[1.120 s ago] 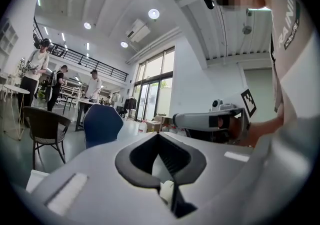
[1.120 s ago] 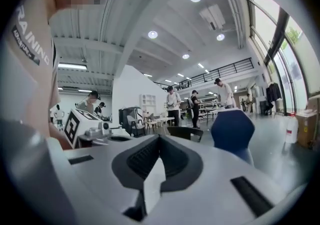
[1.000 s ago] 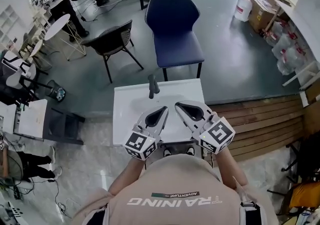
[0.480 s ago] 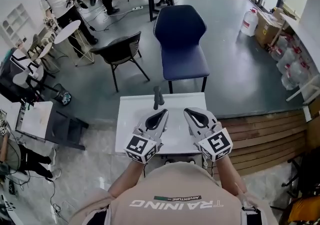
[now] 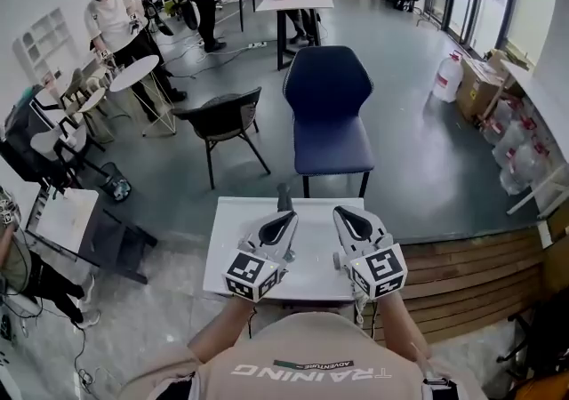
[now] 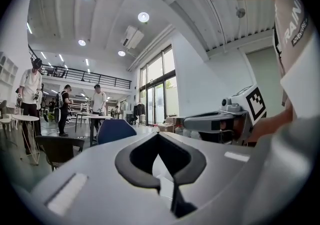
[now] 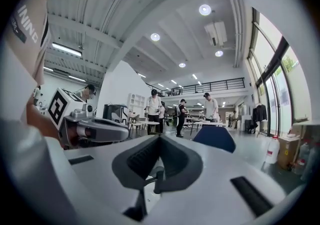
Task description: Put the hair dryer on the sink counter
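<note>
The white sink counter (image 5: 231, 252) lies right below me, with a dark upright tap-like fixture (image 5: 284, 196) at its far edge. I make out no hair dryer in any view. My left gripper (image 5: 286, 217) and right gripper (image 5: 342, 214) hover side by side over the counter, both shut with nothing in them. In the left gripper view the left gripper (image 6: 160, 139) has its jaws together, and the right gripper (image 6: 220, 121) shows beside it. In the right gripper view the right gripper (image 7: 160, 139) also has its jaws together, and the grey fixture (image 7: 158, 175) shows through their opening.
A blue chair (image 5: 327, 105) stands just beyond the counter and a black chair (image 5: 227, 118) to its left. A wooden platform (image 5: 462, 256) runs along the right. A low grey cabinet (image 5: 107, 234) sits at left. People (image 5: 120, 25) stand by a round table (image 5: 133, 74) at back left.
The head view has tilted up and shows more of the room. Both grippers stay shut over the counter and have drawn a little closer together.
</note>
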### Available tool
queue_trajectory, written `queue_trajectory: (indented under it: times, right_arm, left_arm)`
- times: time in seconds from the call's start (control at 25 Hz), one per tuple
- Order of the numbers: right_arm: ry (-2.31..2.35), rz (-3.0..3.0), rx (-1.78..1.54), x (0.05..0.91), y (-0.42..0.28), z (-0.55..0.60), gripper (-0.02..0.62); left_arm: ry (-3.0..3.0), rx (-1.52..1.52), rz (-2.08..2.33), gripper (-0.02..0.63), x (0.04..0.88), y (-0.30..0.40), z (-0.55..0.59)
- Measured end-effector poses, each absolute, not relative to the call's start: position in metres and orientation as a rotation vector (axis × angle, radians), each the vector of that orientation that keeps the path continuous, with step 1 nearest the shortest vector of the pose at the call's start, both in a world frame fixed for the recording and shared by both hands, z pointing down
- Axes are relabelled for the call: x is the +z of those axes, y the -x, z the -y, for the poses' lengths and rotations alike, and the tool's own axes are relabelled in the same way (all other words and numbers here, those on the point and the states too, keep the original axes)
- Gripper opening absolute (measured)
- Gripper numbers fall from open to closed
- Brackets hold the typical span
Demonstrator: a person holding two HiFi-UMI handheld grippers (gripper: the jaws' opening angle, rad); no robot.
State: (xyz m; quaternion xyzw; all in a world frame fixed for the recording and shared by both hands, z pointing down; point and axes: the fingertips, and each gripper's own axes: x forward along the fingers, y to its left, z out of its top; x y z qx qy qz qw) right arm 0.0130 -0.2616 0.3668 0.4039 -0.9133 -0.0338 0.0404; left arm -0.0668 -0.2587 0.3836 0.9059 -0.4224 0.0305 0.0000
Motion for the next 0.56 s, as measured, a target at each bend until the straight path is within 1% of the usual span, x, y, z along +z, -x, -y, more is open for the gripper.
queue_trajectory:
  times: [0.24,0.56]
  right_arm:
    - [-1.218,2.808,-0.133,0.359,-0.005,0.262,0.006]
    - [-1.167,2.776,-0.039,0.39,-0.003,0.256,0.006]
  left_arm:
    - [-2.843,0.073,1.353,0.005,0.383,0.071,0.256]
    - [-2.777,0.105,1.344,0.005,0.411,0.072,0.247]
